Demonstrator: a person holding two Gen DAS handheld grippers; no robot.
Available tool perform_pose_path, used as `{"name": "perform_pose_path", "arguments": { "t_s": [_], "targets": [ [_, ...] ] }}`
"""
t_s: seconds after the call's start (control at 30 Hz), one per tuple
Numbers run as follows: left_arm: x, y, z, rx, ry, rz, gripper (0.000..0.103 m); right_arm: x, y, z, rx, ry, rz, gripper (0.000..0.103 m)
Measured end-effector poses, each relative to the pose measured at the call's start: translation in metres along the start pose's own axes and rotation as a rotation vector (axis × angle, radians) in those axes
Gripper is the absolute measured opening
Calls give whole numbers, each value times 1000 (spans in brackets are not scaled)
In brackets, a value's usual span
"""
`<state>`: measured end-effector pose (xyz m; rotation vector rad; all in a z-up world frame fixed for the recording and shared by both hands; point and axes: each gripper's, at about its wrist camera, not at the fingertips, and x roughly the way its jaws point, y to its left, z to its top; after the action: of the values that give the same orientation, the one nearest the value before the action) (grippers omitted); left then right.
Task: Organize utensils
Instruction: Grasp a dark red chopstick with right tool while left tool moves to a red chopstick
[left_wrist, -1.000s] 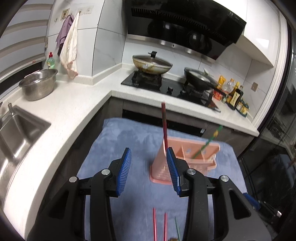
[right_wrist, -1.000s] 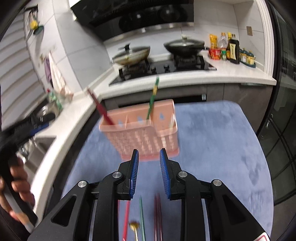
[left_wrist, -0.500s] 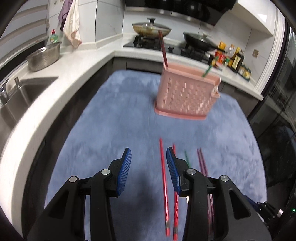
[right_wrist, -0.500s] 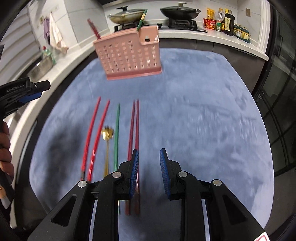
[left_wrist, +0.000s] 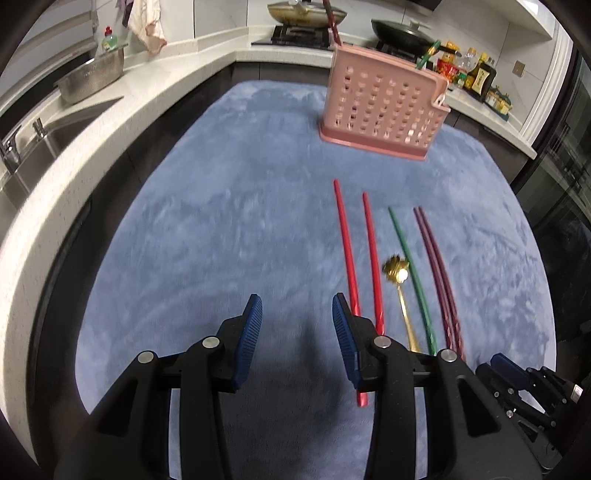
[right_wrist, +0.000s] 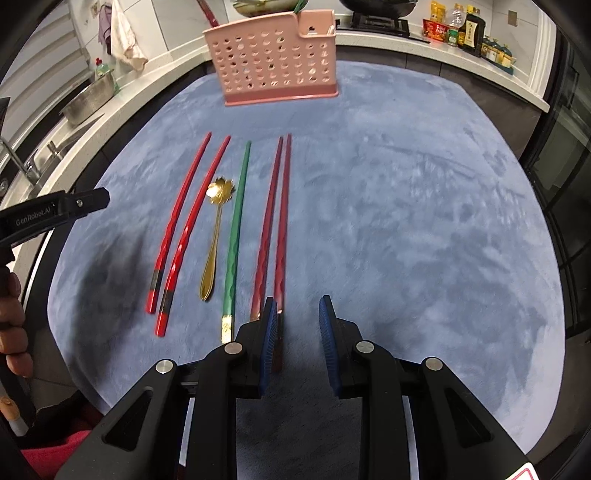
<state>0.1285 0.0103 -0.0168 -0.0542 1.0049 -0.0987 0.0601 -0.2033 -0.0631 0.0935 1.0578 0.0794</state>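
A pink perforated utensil holder stands at the far side of a blue mat, with a dark red chopstick and a green one standing in it. On the mat lie two red chopsticks, a gold spoon, a green chopstick and two dark red chopsticks. My left gripper is open and empty, left of the red chopsticks. My right gripper is open and empty, just right of the dark red pair's near ends.
A white counter wraps the mat's left and far sides, with a sink, a steel colander, a stove with pans and sauce bottles. The left gripper's body shows at the right wrist view's left edge.
Both grippers have pulled back and tilted down from the holder, so the utensils on the mat have come into full view. Both stay open and empty.
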Motion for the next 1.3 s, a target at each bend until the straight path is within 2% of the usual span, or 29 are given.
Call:
{"name": "perform_pose_path", "arguments": {
  "t_s": [0.13,0.33,0.5,0.93,1.07,1.3],
  "targets": [
    [4,-1,-9,14,16,11,45,6,3,-3,-6,19,9,23],
    [8,-6,-16,37,37,12,49,11,5,-4,-14,33,16,20],
    [12,-9,-21,45,61,6,50,15,5,-5,-20,46,18,14],
    [18,-16,-29,76,99,-6,51,22,3,-7,-7,64,21,7],
    [21,-18,-31,84,111,-17,55,20,0,-7,7,55,6,7],
    [26,-26,-34,112,137,-40,55,18,-2,-9,14,53,2,7]
  ]
}}
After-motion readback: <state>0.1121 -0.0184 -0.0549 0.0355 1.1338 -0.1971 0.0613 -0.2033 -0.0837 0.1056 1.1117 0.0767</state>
